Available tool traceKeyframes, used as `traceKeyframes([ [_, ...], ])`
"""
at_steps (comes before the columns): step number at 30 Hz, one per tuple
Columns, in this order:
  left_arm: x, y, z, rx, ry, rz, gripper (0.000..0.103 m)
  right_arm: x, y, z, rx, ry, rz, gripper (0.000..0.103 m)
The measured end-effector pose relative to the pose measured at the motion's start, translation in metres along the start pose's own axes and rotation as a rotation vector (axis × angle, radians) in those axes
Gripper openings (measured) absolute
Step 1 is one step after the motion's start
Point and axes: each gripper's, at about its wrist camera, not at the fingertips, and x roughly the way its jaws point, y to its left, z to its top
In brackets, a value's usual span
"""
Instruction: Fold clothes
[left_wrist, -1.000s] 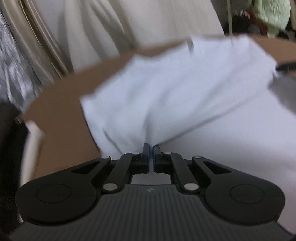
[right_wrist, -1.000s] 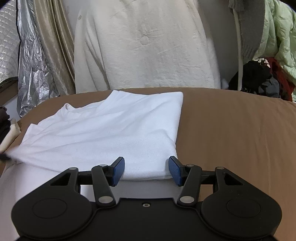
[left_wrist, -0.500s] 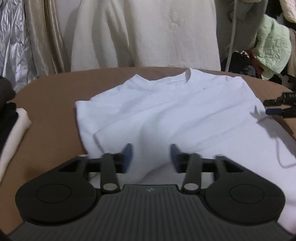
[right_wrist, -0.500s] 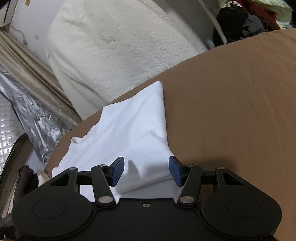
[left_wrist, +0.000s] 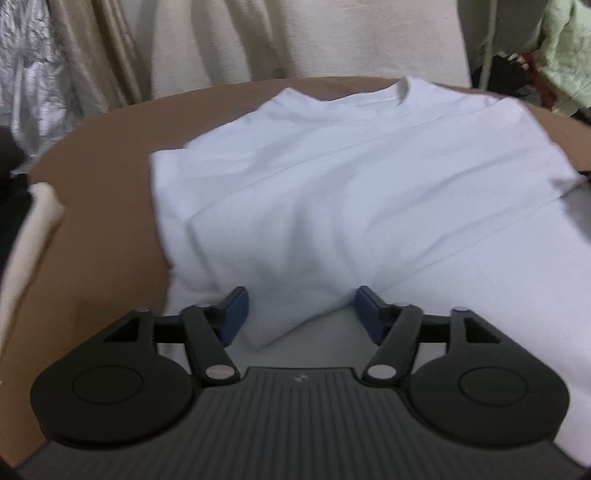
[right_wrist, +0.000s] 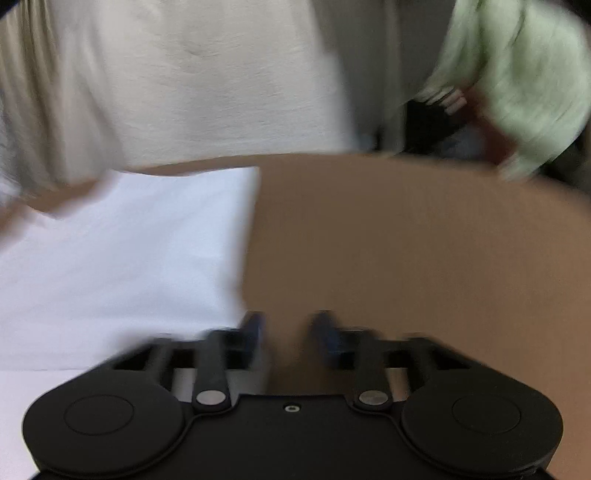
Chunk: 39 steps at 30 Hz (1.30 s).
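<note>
A: The left tool (left_wrist: 299, 314) hangs over the near edge of the white T-shirt (left_wrist: 351, 192), its jaws opening, a bulge of cloth lying loose between the blue pads (left_wrist: 234, 312) with nothing pinched. And the right one?

B: The right tool (right_wrist: 286, 332) sits just past the shirt's right-hand edge, above the bare brown surface (right_wrist: 424, 258). Its jaws are closing with no cloth between them, though the frame is blurred.

A: How far along is the folding?

B: Partway, I judge. The T-shirt lies on the surface with its lower part turned up over the chest, collar (left_wrist: 402, 86) at the far side. Sides look unfolded.

A: Any containers?

B: None visible. Only hanging pale fabric (left_wrist: 295, 37) and a green garment (right_wrist: 517, 81) behind.
</note>
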Motion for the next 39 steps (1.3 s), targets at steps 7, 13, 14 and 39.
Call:
traceKeyframes([
  [7, -0.025, 0.02, -0.03, -0.05, 0.084, 0.039, 0.074, -0.008, -0.064, 0.007, 0.353, 0.099, 0.269, 0.05],
  [13, -0.038, 0.055, -0.071, -0.309, 0.272, -0.035, 0.093, 0.001, -0.058, -0.01, 0.508, 0.268, 0.484, 0.059],
  [14, -0.042, 0.062, -0.077, -0.359, 0.293, -0.052, 0.093, 0.0, -0.054, -0.011, 0.492, 0.285, 0.491, 0.059],
  [39, -0.169, 0.072, -0.251, -0.549, 0.369, -0.605, 0.092, -0.193, -0.134, -0.233, 0.518, 0.715, 0.953, 0.058],
])
